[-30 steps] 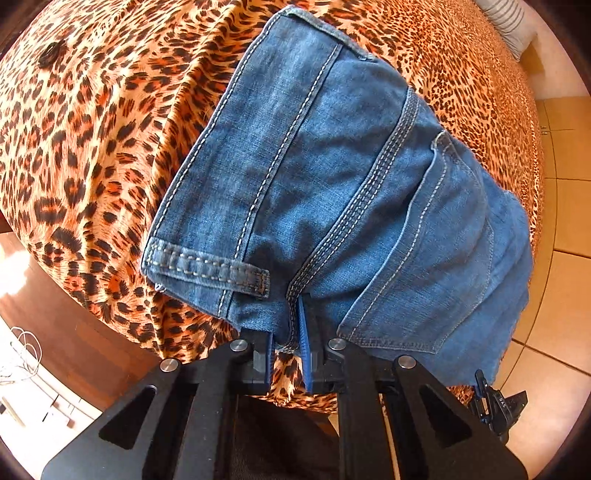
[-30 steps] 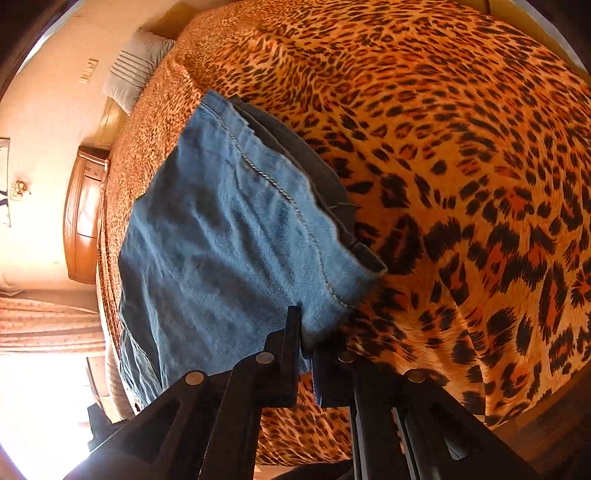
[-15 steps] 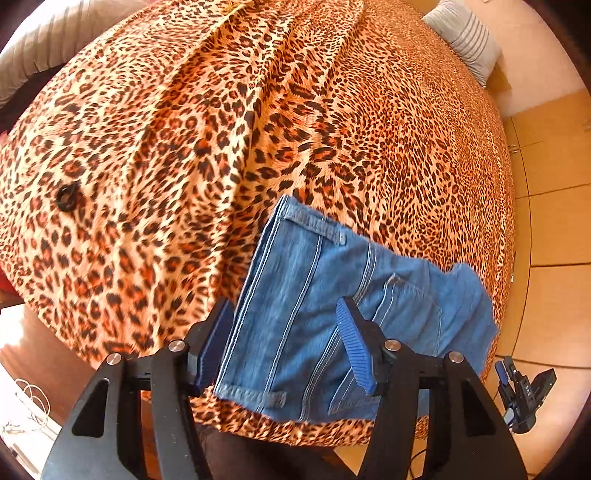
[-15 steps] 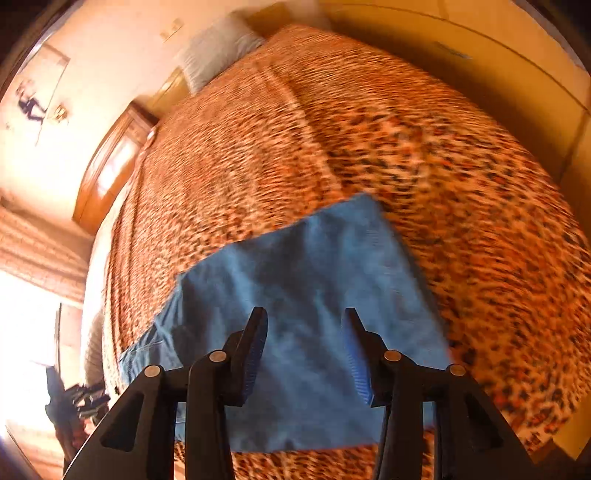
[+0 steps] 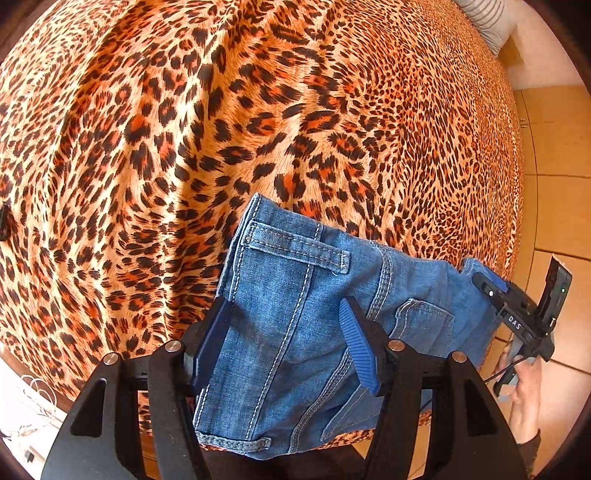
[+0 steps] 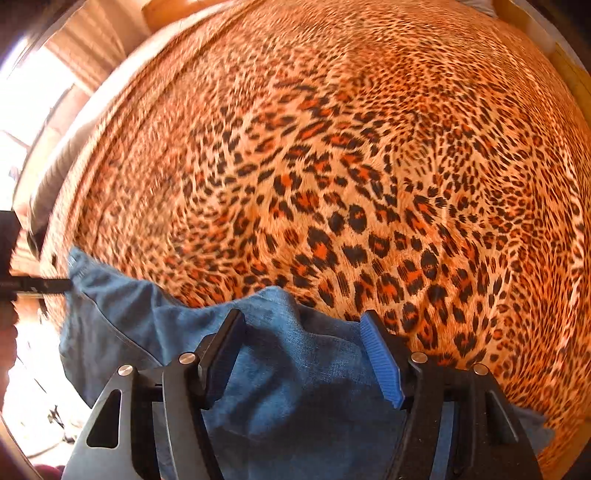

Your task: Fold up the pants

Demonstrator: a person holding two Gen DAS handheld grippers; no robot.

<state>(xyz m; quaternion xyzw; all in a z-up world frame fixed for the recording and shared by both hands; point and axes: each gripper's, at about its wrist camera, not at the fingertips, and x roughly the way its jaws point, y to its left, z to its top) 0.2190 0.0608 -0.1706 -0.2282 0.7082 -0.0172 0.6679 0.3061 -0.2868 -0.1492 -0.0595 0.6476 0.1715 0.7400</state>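
Observation:
Folded blue jeans (image 5: 295,325) lie on the leopard-print bedspread (image 5: 221,129) near the bed's front edge, waistband and belt loops showing. My left gripper (image 5: 284,332) is open and empty, its jaws hovering over the jeans' waistband end. My right gripper (image 6: 303,350) is open and empty above the plain denim end (image 6: 280,387). The right gripper (image 5: 517,314) also shows in the left wrist view at the jeans' far right edge, held by a hand. The right wrist view is motion-blurred.
The bedspread (image 6: 351,166) covers the whole bed beyond the jeans. A striped pillow (image 5: 487,18) lies at the far corner. Tiled floor (image 5: 557,184) runs along the right side. A bright window and curtain (image 6: 55,74) are at the left.
Both grippers let go of the jeans' edge, opened and pulled up and back. The folded jeans now lie flat on the bed, and both cameras have turned toward the bedspread.

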